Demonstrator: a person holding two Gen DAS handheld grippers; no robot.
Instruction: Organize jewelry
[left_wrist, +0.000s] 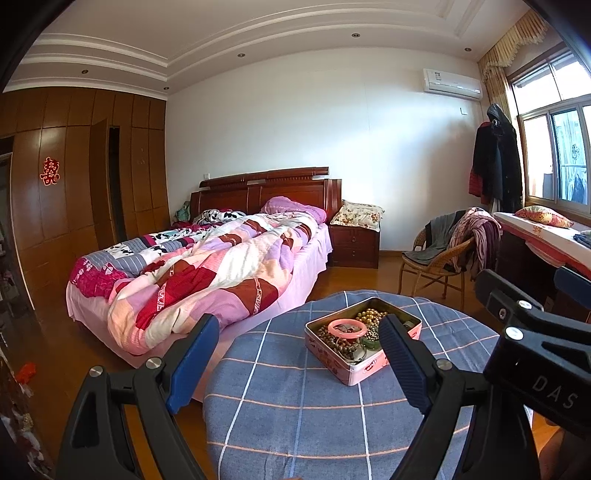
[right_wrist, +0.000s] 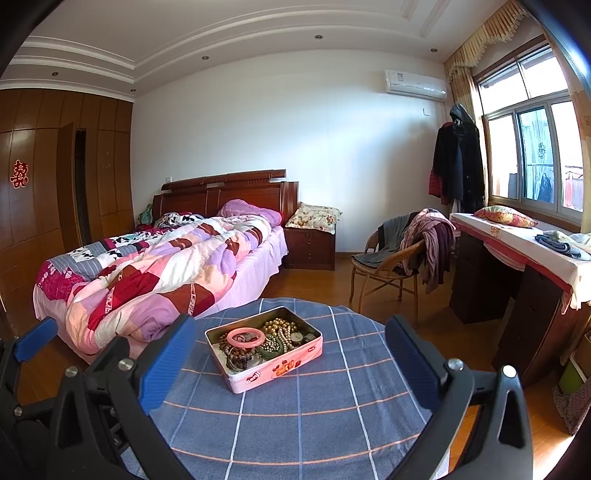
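Note:
A pink tin box (left_wrist: 364, 369) (right_wrist: 273, 369) stands open on a round table with a blue checked cloth (left_wrist: 295, 406) (right_wrist: 295, 417). Inside lie a pink bangle (left_wrist: 348, 328) (right_wrist: 246, 336), a pile of pearl beads (left_wrist: 369, 316) (right_wrist: 282, 330), a green bangle (right_wrist: 272, 352) and brown bead strings (right_wrist: 240, 360). My left gripper (left_wrist: 297, 325) hovers open, above and short of the box, nothing between its fingers. My right gripper (right_wrist: 288, 328) is open too, held above the table with the box framed between its blue pads (right_wrist: 166, 363). The right gripper's body shows at the right edge of the left wrist view.
A bed with a patchwork quilt (left_wrist: 221, 266) (right_wrist: 155, 269) lies to the left of the table. A wicker chair draped with clothes (left_wrist: 443, 254) (right_wrist: 399, 254) stands behind on the right, beside a dark desk under the window (right_wrist: 517, 258). Wooden floor surrounds the table.

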